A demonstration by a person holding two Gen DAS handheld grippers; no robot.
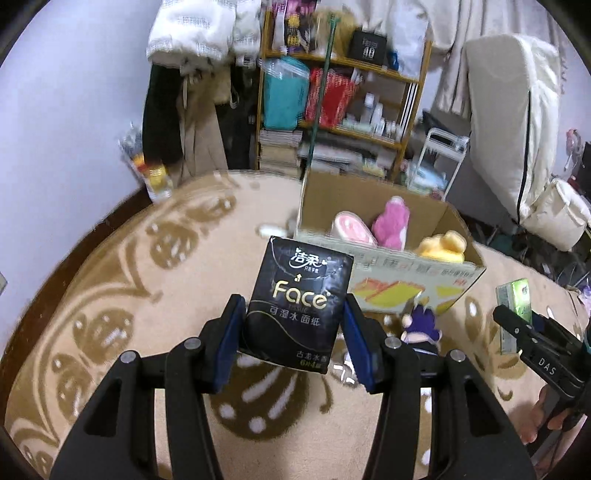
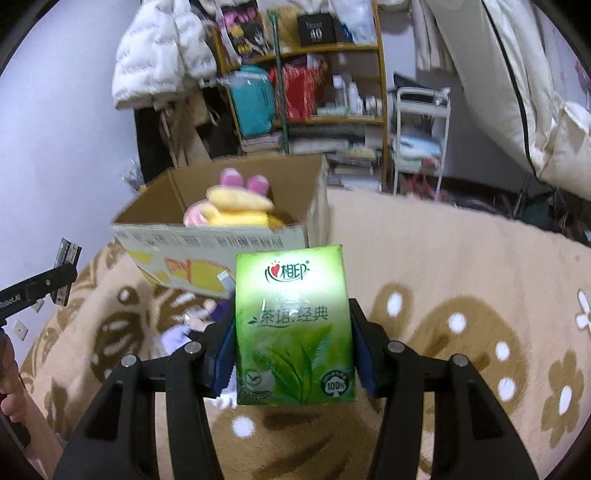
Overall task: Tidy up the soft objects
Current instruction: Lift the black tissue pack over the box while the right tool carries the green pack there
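above blanket (image 1: 110,295) | left gripper (image 1: 293,332) fingers clamp black tissue pack (image 1: 295,295) | right gripper (image 2: 293,350) fingers clamp green tissue pack (image 2: 293,325)

Two tissue packs (image 1: 295,306) (image 2: 293,328) — one cardboard box (image 1: 413,280)

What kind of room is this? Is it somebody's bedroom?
Probably a bedroom or a lived-in spare room at home. Clothes hang by the wall, a cluttered wooden shelf holds bags, books and bottles, and a cardboard box with plush toys sits on a beige patterned blanket, likely a bed.
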